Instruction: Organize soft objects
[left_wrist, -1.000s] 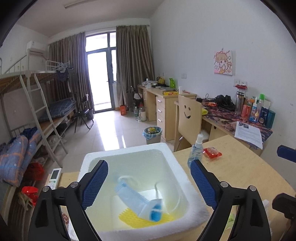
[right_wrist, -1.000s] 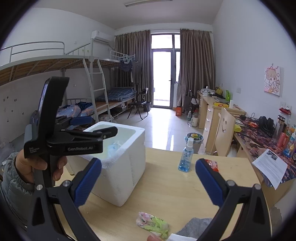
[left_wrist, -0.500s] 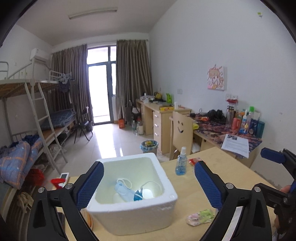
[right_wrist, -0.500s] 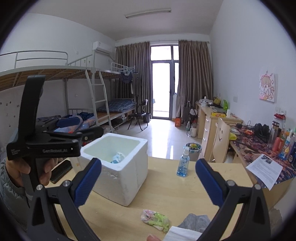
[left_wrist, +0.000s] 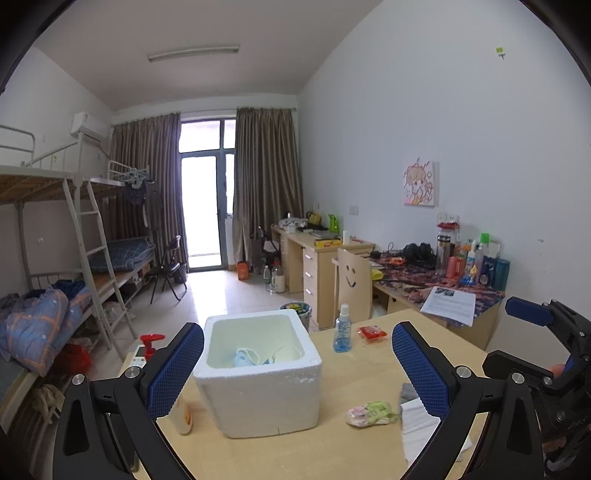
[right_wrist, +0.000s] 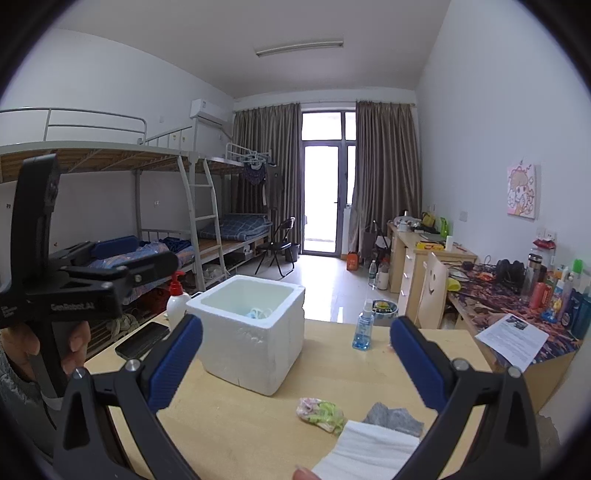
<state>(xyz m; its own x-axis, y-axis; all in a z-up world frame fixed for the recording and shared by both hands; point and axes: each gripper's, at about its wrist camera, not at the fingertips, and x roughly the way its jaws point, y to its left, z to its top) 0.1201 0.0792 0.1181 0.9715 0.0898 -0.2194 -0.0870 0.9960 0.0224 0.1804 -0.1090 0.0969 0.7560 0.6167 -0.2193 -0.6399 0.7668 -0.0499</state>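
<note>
Left gripper (left_wrist: 297, 363): jaws stood wide, nothing between the pads; the foam box (left_wrist: 258, 373) lay straight ahead of it.
Right gripper (right_wrist: 295, 360): jaws also wide and empty.
Box content: a blue mask (left_wrist: 245, 358) lay inside, so one soft item seemed already stored.
Soft items left: a floral sock (right_wrist: 319, 410), a grey cloth (right_wrist: 393, 421) and a white folded towel (right_wrist: 369, 448), all on the table (right_wrist: 240, 424).
Direction from tool: these three lay below and slightly right of centre in the right gripper's view; from the left gripper they lay low and to its right.
Long axis: the sock lay roughly across the right gripper's pointing line.
Nearer hand: in my judgement the right one, because the items sat almost under its pads.
Box from right gripper: ahead and slightly left, well apart from the sock.
</note>
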